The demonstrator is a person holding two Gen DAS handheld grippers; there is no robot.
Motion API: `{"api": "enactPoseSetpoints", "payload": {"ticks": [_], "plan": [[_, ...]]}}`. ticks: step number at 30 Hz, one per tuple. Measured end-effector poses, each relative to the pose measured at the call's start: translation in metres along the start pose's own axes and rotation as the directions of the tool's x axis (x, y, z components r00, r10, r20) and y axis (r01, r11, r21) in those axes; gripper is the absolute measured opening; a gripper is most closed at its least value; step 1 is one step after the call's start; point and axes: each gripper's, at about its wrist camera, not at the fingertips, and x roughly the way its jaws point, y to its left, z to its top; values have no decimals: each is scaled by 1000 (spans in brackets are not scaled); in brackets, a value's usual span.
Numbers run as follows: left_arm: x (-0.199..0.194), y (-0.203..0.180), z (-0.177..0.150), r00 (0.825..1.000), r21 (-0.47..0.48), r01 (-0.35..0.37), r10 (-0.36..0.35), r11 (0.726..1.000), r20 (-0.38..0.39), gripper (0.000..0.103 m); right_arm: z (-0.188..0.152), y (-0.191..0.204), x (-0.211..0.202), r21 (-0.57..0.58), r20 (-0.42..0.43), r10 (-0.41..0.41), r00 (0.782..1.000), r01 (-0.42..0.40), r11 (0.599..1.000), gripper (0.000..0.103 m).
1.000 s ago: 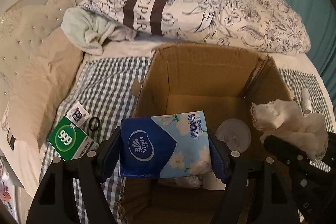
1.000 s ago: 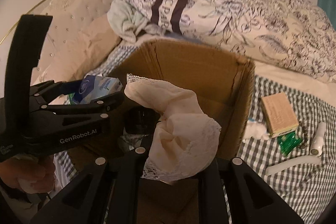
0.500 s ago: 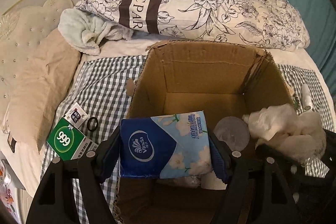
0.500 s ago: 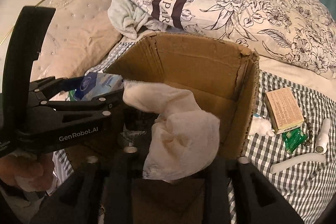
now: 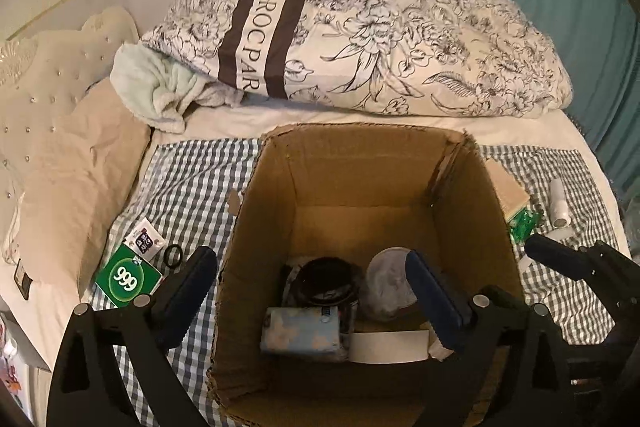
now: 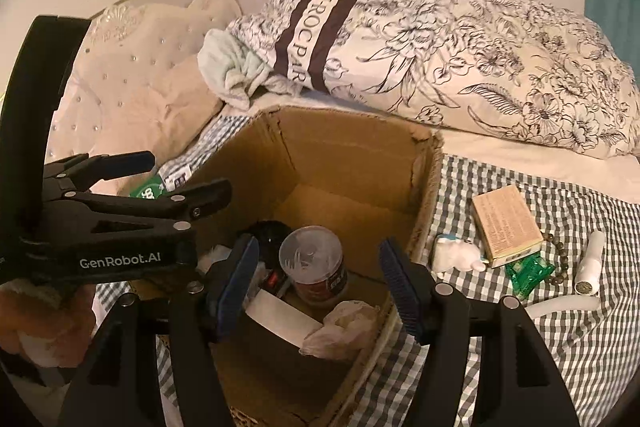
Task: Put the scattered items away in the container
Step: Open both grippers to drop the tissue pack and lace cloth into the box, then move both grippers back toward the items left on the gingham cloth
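From the left wrist view, a beige pillow (image 5: 80, 179) lies at nine o'clock on the bed, and a green 999 packet (image 5: 127, 279) sits at eight o'clock on the checked cloth (image 5: 192, 187) with a small black ring (image 5: 173, 255) just beside it. The left gripper (image 5: 312, 291) hangs released over the cardboard box (image 5: 360, 163), jaws spread wide and empty. Inside the box at six o'clock lies the blue tissue pack (image 5: 302, 335), touching a dark round tin (image 5: 326, 281); a clear-lidded jar (image 5: 388, 287) stands just right of that.

In the right wrist view, the right gripper (image 6: 318, 285) is likewise released and empty above the box. Below it, at six o'clock, the cream lace cloth (image 6: 344, 327) rests crumpled on the box floor beside the jar. At three o'clock on the checked cloth lie a tan carton (image 6: 506, 229), a green sachet (image 6: 528, 273), a bead bracelet (image 6: 560, 259) and a white tube (image 6: 588, 263). The floral duvet (image 6: 460, 59) fills twelve to two o'clock.
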Motion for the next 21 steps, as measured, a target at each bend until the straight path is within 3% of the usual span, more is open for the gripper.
{"api": "enactPoseSetpoints", "payload": {"ticks": [21], "plan": [[-49,-44,12,993,19,-4,1,1000,120,103,-3,-54,-83,122,172,-42,984,21,992,68]]}}
